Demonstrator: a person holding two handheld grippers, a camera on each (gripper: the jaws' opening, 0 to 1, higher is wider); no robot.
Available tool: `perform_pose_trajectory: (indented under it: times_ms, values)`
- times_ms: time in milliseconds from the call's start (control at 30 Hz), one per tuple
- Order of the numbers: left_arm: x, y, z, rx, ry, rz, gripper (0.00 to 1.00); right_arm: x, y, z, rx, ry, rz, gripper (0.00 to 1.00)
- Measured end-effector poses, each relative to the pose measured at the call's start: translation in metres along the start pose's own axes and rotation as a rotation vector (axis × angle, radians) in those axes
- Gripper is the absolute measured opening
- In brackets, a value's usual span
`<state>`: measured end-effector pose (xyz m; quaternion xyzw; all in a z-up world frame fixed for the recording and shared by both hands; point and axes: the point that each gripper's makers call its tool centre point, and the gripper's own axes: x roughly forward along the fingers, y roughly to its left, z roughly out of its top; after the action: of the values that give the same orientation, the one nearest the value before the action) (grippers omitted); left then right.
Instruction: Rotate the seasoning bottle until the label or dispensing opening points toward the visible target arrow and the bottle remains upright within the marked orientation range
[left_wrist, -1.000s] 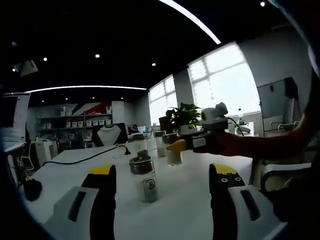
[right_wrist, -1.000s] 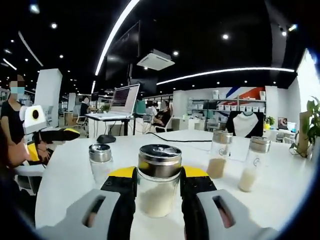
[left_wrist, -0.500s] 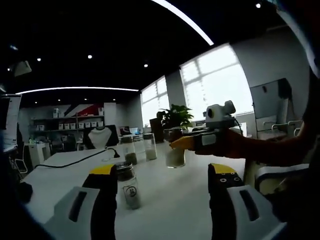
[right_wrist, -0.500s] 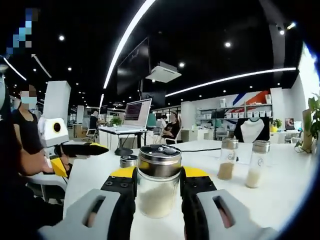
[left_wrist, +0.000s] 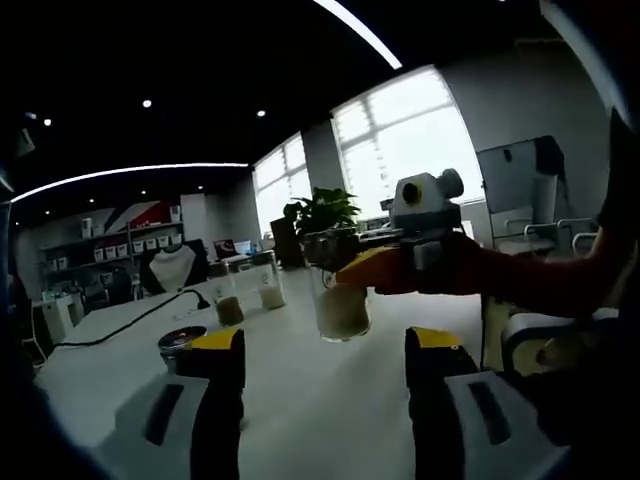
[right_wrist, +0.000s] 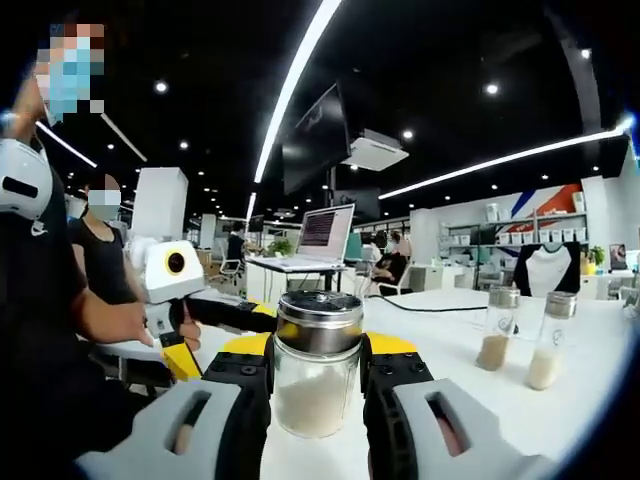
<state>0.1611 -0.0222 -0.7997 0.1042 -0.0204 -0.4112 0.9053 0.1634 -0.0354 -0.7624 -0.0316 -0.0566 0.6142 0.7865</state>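
Right gripper view had my right gripper clamped on the clear glass seasoning bottle with a steel shaker lid, jaws pressed to its sides, bottle upright. A second ago it sat low over the white table; now it rode higher, and the left gripper had come closer. Left gripper view showed my left gripper with jaws wide and empty, the carried bottle ahead in the air. Beyond stood two glass shakers of pale and brown powder. I saw no target arrow, so I judged the turn unfinished.
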Motion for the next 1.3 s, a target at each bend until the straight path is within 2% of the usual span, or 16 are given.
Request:
perform_pose_trajectory:
  times_ms: [67,167,233,433,500,633,767,1033,1300]
  values:
    - [0.007,-0.004,-0.006,0.011,0.040,-0.032,0.67,0.001,0.009,0.002,-0.030,-0.003,0.038,0.32]
    - [0.013,-0.005,-0.007,0.022,0.050,-0.061,0.69,0.000,0.015,0.003,-0.032,0.002,0.061,0.32]
    - [0.015,-0.004,-0.008,0.002,0.052,-0.075,0.68,0.000,0.017,0.003,-0.037,-0.001,0.075,0.32]
    - [0.024,-0.008,-0.015,0.021,0.065,-0.125,0.65,-0.006,0.021,0.007,0.006,-0.033,0.108,0.32]
    - [0.026,-0.009,-0.018,0.003,0.072,-0.137,0.64,-0.007,0.021,0.007,0.019,-0.040,0.114,0.32]
    - [0.026,-0.016,-0.018,-0.045,0.053,-0.189,0.62,-0.010,0.024,0.009,0.045,-0.053,0.141,0.32]
    - [0.026,-0.014,-0.017,-0.068,0.044,-0.198,0.61,-0.010,0.025,0.009,0.050,-0.055,0.146,0.32]
    - [0.029,-0.024,-0.015,-0.061,0.038,-0.246,0.59,-0.009,0.027,0.008,0.054,-0.052,0.160,0.32]
    - [0.033,-0.036,-0.010,-0.056,0.012,-0.310,0.54,-0.006,0.032,-0.001,0.039,-0.015,0.182,0.32]
